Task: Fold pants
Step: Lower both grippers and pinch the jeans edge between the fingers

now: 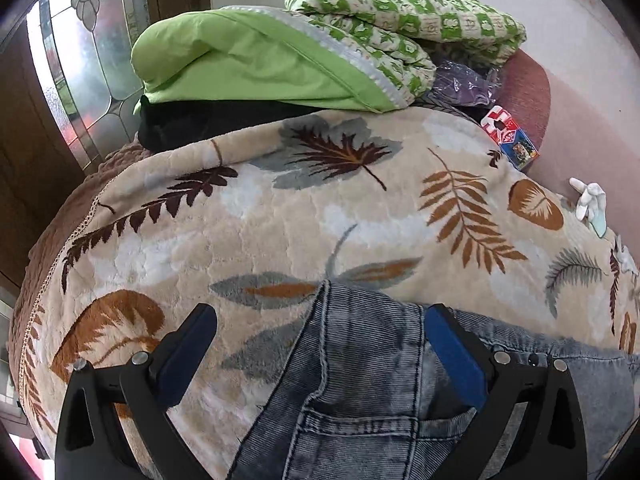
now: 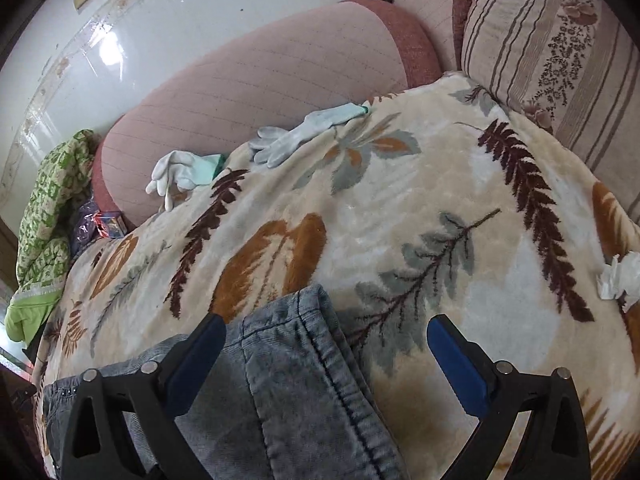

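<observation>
We see the left gripper (image 1: pixel 320 344) spread wide, gripping nothing, over the jeans (image 1: pixel 360 380) lying on the leaf-print blanket (image 1: pixel 280 220). The right gripper (image 2: pixel 326 350) gapes wide too, empty, over a jeans leg corner. Farther off, white gloves (image 2: pixel 288 140) rest at the blanket edge beside the pink sofa back (image 2: pixel 260 80). A green quilt (image 1: pixel 280 60) is piled behind.
</observation>
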`<state>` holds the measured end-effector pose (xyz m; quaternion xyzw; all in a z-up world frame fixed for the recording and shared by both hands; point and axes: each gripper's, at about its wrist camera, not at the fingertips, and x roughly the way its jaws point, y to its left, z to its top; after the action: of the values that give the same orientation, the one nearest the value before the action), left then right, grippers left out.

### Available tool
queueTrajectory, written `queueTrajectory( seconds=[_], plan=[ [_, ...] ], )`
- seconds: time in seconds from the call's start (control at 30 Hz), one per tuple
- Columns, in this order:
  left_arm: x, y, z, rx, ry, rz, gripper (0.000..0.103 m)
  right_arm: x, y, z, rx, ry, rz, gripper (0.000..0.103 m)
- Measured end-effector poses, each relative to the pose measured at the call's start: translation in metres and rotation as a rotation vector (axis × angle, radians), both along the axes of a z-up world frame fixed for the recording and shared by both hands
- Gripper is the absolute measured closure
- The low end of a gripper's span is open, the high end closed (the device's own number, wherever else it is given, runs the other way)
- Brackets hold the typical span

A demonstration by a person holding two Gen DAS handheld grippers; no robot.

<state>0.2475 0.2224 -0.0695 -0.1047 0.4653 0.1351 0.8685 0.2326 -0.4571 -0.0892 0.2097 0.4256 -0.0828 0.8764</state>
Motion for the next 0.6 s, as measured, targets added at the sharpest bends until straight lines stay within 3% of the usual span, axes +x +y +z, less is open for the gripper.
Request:
queueTrajectory(
  seconds=[0.2,0.27,0.3,0.33,0.4,0.47,0.6],
  plan=[
    [0.007,0.018,-0.009,-0.029,0.020,0.020,0.000,0.036,0.020,-0.021,-0.031,0.113,0.067,0.005],
    [0.010,0.020,-0.013,-0.048,0.025,0.022,0.006,0.040,0.030,-0.034,-0.073,0.164,0.088,0.009],
    [0.012,0.020,-0.015,-0.060,0.030,0.015,0.018,0.040,0.036,-0.035,-0.122,0.156,0.092,0.011],
    [0.013,0.019,-0.018,-0.079,0.036,0.003,0.037,0.039,0.041,-0.035,-0.165,0.153,0.098,0.020],
    [0.016,0.016,-0.025,-0.139,0.050,-0.032,0.062,0.035,0.049,-0.031,-0.176,0.132,0.128,0.039],
    [0.018,0.013,-0.031,-0.185,0.057,-0.055,0.072,0.030,0.053,-0.027,-0.159,0.113,0.141,0.062],
    [0.014,0.007,-0.026,-0.195,0.016,-0.081,0.095,0.022,0.059,-0.018,-0.167,0.081,0.134,0.067]
  ],
)
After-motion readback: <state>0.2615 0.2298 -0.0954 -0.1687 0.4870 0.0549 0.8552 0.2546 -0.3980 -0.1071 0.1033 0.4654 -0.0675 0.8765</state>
